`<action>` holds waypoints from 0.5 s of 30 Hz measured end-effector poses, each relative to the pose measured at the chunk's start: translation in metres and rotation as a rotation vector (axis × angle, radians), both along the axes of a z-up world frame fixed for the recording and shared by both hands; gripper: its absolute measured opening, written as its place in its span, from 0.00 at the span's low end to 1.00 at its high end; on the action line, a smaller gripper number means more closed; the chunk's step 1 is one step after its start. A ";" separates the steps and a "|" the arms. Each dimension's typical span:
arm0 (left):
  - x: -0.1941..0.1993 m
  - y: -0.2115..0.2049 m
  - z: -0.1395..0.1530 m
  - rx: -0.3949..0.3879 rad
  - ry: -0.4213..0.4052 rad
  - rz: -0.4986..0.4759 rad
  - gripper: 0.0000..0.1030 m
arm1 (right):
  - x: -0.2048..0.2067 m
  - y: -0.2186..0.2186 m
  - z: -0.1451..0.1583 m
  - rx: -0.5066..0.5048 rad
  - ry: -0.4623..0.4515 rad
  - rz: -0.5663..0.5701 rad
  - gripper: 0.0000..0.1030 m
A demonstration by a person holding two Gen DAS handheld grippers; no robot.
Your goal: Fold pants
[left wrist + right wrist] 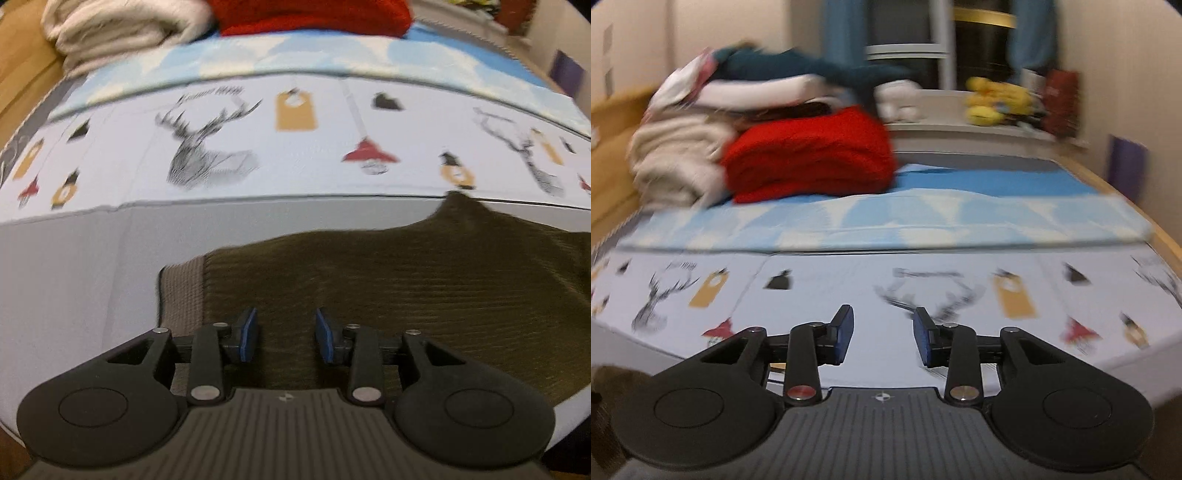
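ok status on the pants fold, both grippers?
Left gripper open, over olive ribbed pants, near the tan waistband. Right gripper open, empty, over deer-print mat. Nothing in the way; red folded blanket far back.

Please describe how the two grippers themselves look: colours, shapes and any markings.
The left gripper and right gripper look alike: black linkage arms with silver pivot pins, blue-padded fingers, round black side housings, and a grey ribbed base bearing a small cross-circle mark. No cables or sleeves show.

Ribbed olive corduroy-like cloth on the pants (424,280), with a paler knitted waistband (183,291). The left gripper (286,334) shows matt black plastic, blue rubbery pads (250,332), shiny metal pivots. Smooth printed mat (849,280); fuzzy red blanket (812,158).
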State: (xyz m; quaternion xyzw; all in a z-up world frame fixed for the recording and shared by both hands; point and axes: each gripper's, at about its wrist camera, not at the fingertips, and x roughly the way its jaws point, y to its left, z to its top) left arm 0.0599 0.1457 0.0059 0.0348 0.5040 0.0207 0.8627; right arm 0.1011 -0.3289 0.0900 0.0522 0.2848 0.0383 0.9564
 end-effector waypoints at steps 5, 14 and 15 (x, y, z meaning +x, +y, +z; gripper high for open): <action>-0.014 -0.035 0.020 0.047 -0.122 -0.087 0.65 | -0.059 -0.078 -0.006 0.031 0.001 -0.203 0.36; -0.047 -0.097 0.035 0.095 -0.330 -0.155 0.81 | -0.136 -0.175 -0.055 0.016 0.060 -0.449 0.38; -0.053 -0.103 0.030 0.090 -0.337 -0.159 0.81 | -0.141 -0.184 -0.061 0.021 0.073 -0.467 0.38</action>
